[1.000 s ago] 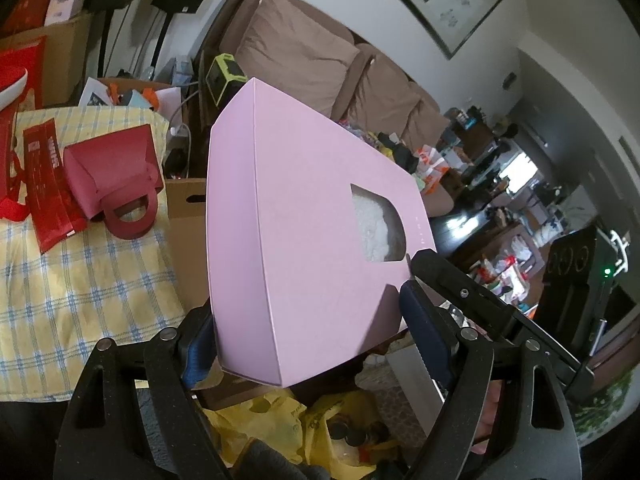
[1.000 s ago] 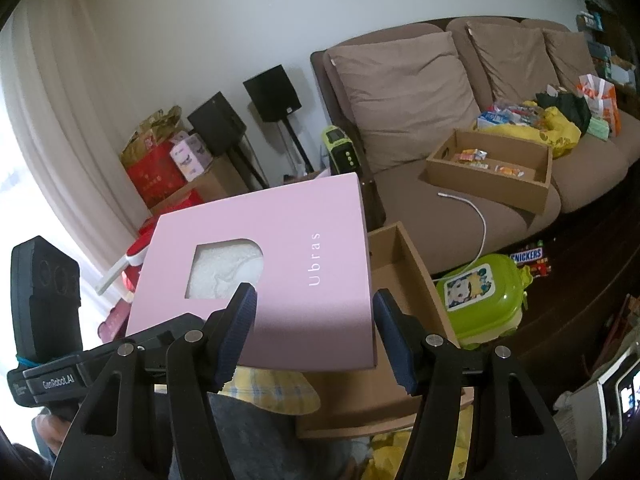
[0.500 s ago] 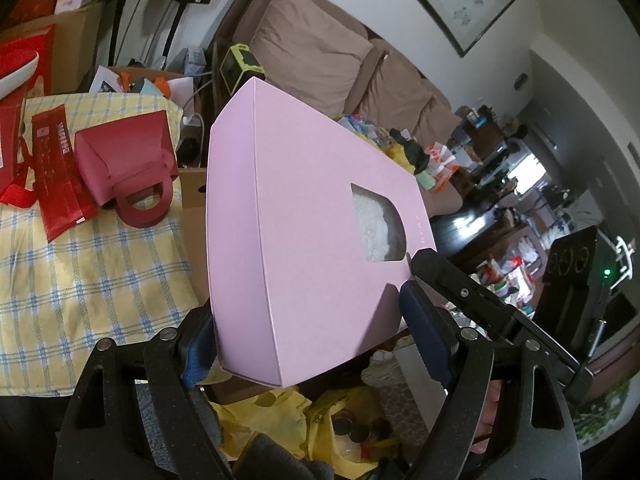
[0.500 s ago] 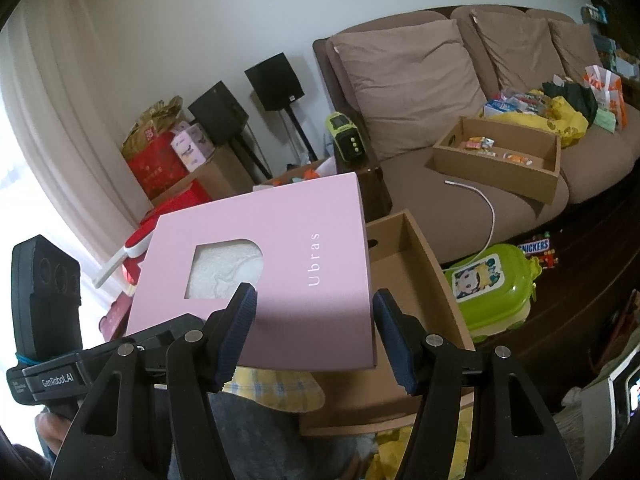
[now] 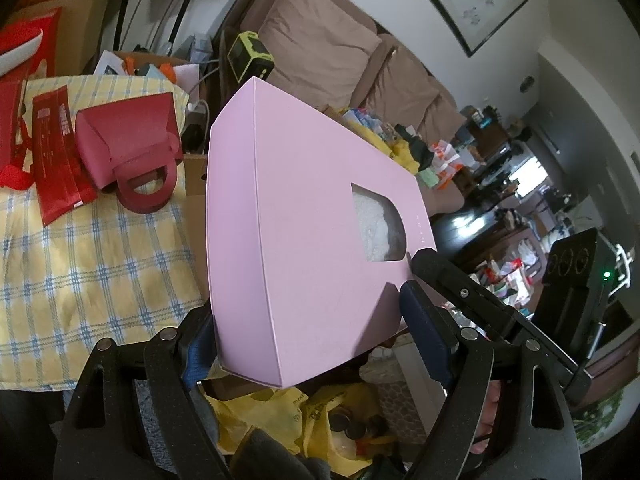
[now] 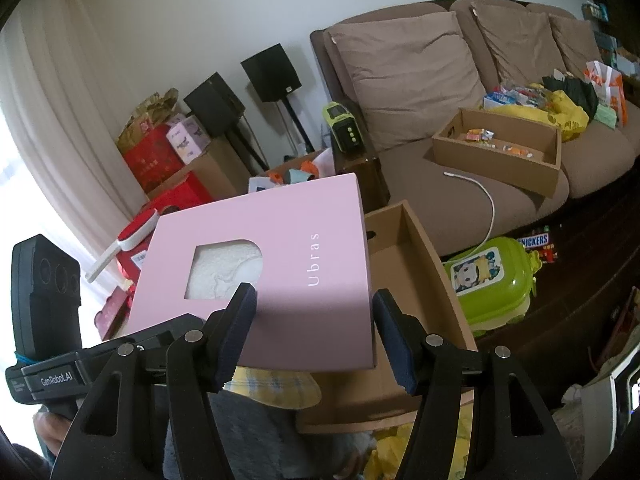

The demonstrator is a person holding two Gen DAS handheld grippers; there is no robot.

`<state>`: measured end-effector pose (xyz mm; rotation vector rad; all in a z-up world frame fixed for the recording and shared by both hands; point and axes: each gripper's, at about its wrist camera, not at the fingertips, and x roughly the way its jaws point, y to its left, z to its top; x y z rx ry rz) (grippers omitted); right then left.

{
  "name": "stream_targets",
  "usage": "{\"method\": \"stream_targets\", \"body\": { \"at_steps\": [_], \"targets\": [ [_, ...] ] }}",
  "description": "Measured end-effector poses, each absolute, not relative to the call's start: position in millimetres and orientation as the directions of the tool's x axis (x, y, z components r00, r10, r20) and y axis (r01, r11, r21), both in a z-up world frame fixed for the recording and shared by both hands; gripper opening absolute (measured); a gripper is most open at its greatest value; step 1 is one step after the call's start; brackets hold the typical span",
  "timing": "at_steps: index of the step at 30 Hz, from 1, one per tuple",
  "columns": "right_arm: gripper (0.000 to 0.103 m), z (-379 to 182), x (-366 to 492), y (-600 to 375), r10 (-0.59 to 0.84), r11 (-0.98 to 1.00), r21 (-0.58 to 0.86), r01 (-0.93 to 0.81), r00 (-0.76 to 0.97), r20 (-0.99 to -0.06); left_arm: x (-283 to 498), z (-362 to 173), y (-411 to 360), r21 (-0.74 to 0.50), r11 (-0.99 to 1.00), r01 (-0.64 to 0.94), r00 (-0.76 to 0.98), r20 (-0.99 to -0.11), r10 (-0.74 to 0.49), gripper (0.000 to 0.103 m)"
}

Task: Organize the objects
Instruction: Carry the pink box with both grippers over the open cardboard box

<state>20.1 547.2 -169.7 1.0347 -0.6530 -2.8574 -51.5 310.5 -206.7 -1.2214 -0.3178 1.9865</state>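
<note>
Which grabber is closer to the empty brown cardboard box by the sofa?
Right. The right gripper hangs just above the empty cardboard box's near edge. The left gripper is further to its left, both clamped on the pink Ubras box.

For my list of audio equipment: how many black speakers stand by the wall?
2. The first speaker stands on a pole beside the sofa; the second speaker is left of it, toward the curtain. Clutter may hide others.
</note>
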Motion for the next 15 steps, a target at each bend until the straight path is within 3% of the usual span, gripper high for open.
{"method": "stream_targets", "body": {
  "at_steps": [15],
  "targets": [
    [0.063, -180, 18, 551, -0.17, -0.911, 0.393, -0.124, -0.755, -0.633, -55, -220, 314, -0.574, -0.677, -0.46, -0.221, -0.664, 0.714, 0.081]
  ]
}}
